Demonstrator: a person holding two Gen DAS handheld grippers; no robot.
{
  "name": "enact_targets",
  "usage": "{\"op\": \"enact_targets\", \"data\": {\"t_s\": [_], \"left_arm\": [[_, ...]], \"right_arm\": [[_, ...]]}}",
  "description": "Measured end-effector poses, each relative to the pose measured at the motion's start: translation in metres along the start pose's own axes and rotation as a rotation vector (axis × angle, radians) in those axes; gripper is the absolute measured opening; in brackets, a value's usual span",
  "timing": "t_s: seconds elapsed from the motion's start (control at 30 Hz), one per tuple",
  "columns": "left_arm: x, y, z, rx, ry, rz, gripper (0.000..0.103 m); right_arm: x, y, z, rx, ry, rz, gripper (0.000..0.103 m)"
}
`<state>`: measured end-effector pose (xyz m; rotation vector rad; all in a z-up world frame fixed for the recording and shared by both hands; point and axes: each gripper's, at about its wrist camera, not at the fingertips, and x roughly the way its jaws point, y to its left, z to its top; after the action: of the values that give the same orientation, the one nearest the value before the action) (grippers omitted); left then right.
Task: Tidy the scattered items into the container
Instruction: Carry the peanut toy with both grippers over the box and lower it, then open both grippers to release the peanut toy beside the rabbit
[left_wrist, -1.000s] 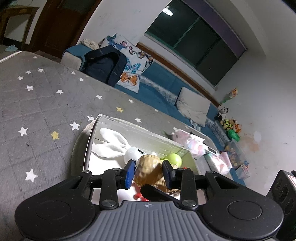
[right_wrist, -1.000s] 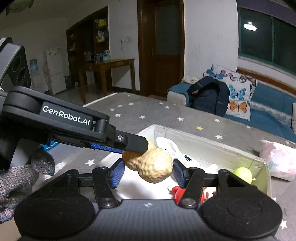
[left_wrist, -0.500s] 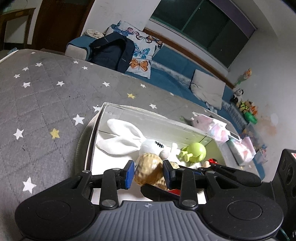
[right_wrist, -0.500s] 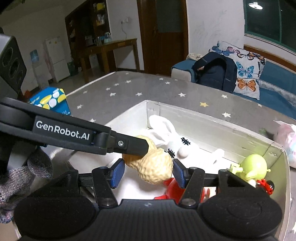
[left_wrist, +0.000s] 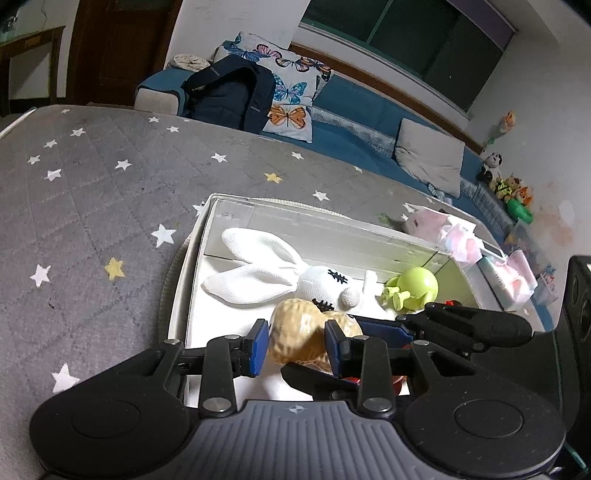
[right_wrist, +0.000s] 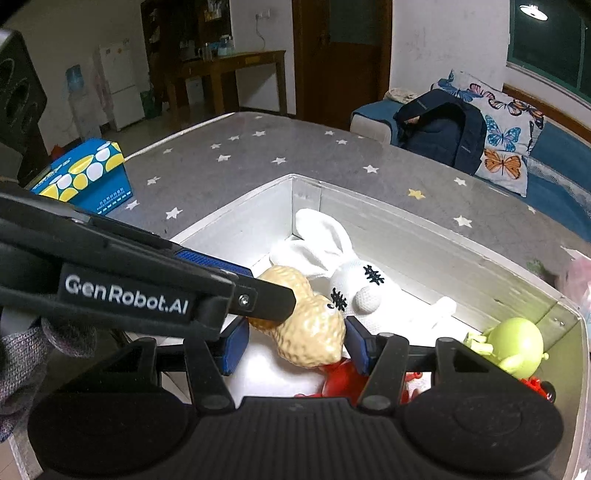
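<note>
From the left wrist, the left tool (left_wrist: 295, 347) grasps the peanut toy (left_wrist: 303, 334) low inside the white container (left_wrist: 199, 236), so release gently; from the right wrist, the right tool (right_wrist: 293, 343) brackets its other lobe (right_wrist: 314, 332), whether clenched I cannot tell, beside the white rabbit (right_wrist: 354, 284).

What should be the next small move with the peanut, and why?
Probably open both grippers and let the peanut drop. Both the left gripper and the right gripper pinch it, and it already hangs inside the box, just above the floor beside the rabbit.
</note>
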<state>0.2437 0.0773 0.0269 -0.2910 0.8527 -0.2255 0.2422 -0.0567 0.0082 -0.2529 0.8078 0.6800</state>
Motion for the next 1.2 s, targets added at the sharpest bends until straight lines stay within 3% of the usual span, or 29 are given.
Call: {"op": "enact_targets", "data": {"t_s": [0.3,0.63,1.2], "left_arm": [[0.003,-0.006,-0.001,0.043,0.012,0.045,0.035],[0.004,-0.007,-0.001,0.053,0.012,0.058,0.035],[-0.013,-0.016,-0.006,0.081,-0.044,0.105,0.035]], "right_arm": [[0.008,-0.001,0.004,-0.013,0.061,0.001,0.056],[0.009,-0.001,0.004,-0.013,0.064,-0.002,0.056],[-0.017,0.001,-0.002,0.039,-0.03,-0.026,0.058]]}}
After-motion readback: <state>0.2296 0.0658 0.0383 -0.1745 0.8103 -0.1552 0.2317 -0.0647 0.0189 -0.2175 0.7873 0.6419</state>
